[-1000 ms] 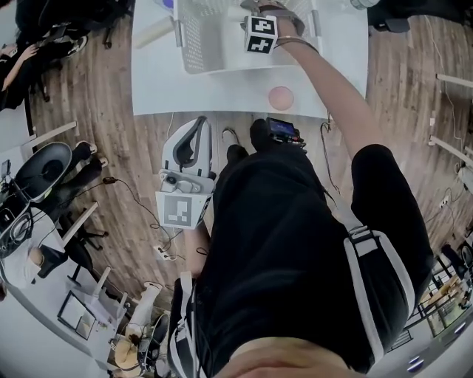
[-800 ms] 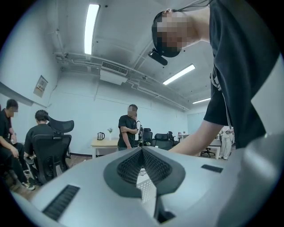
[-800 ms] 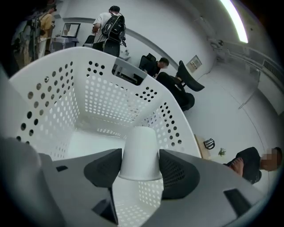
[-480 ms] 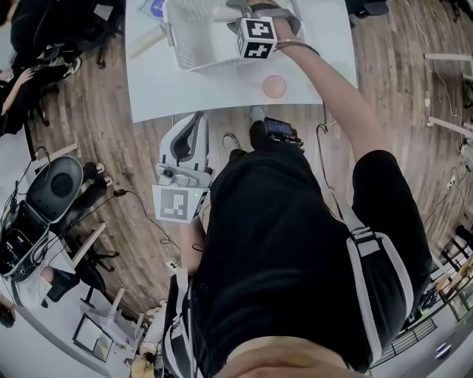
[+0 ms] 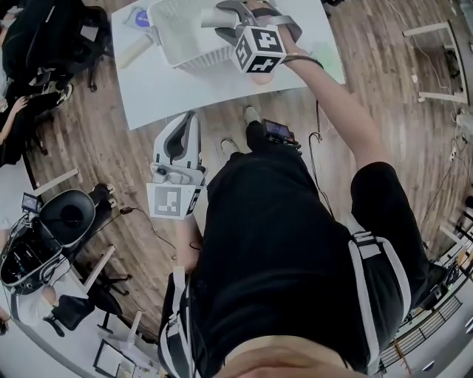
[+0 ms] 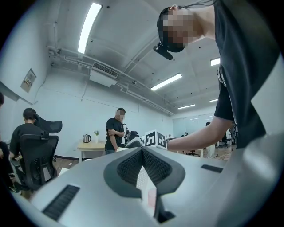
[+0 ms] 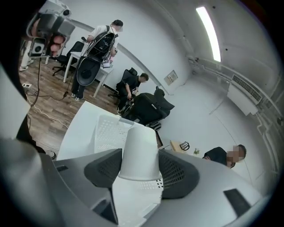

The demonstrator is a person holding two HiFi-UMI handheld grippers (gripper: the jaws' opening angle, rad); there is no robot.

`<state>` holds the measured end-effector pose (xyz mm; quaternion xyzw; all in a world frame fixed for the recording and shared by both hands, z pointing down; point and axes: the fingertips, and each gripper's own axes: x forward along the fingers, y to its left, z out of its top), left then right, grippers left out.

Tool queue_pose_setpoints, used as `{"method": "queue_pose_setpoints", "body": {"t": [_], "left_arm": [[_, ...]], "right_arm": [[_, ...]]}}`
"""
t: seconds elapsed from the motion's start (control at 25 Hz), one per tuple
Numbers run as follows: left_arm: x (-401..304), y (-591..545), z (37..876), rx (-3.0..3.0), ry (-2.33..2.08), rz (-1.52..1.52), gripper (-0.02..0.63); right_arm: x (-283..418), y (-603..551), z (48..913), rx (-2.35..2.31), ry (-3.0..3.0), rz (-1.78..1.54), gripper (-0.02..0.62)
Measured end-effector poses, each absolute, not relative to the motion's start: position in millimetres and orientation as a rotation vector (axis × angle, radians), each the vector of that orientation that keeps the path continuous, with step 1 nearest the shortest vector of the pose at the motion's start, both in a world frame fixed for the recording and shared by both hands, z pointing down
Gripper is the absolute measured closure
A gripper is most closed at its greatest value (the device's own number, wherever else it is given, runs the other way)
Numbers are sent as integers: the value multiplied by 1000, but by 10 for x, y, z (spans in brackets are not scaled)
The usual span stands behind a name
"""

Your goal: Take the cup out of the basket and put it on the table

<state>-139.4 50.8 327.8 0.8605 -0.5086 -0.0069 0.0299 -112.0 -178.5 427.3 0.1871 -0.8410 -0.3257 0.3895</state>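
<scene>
My right gripper point(image 5: 224, 15) is shut on a white paper cup point(image 5: 213, 16), held sideways above the right part of the white perforated basket point(image 5: 181, 33) on the white table point(image 5: 185, 85). In the right gripper view the cup point(image 7: 140, 142) sits upside down between the two dark pads, with the basket point(image 7: 108, 131) below and behind it on the table point(image 7: 80, 128). My left gripper point(image 5: 191, 122) hangs low beside the person's leg, off the table, with its jaws together and nothing in them. In the left gripper view the left gripper point(image 6: 142, 153) points across the room.
A pink round disc point(image 5: 259, 77) peeks out under the right gripper's marker cube near the table's front edge. A pale roll point(image 5: 134, 52) and a bluish object point(image 5: 140, 16) lie left of the basket. Office chairs point(image 5: 66, 218) and cables stand on the wooden floor at left.
My right gripper has lifted out of the basket with the cup, which now shows above the basket's rim. The left gripper has stayed low at the person's side.
</scene>
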Motion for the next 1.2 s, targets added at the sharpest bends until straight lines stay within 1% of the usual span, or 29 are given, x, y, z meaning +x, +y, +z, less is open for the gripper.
{"method": "queue_pose_setpoints", "body": {"t": [0.24, 0.56, 0.84, 1.08, 1.2], "left_arm": [[-1325, 775, 3259, 2707, -1475, -38, 586], [-1286, 815, 3345, 2759, -1333, -26, 586], [-883, 1004, 3277, 2782, -1315, -37, 586], [-663, 943, 3233, 2764, -1374, -68, 586], [-542, 952, 3238, 2763, -1382, -64, 586]], "right_arm": [[-853, -1204, 3892, 601, -2229, -757, 322], [-678, -724, 3696, 705, -2380, -564, 322], [-286, -129, 3428, 721, -2582, -438, 322], [-49, 187, 3230, 711, -2773, -392, 322], [95, 300, 3178, 741, -2885, -302, 322]]}}
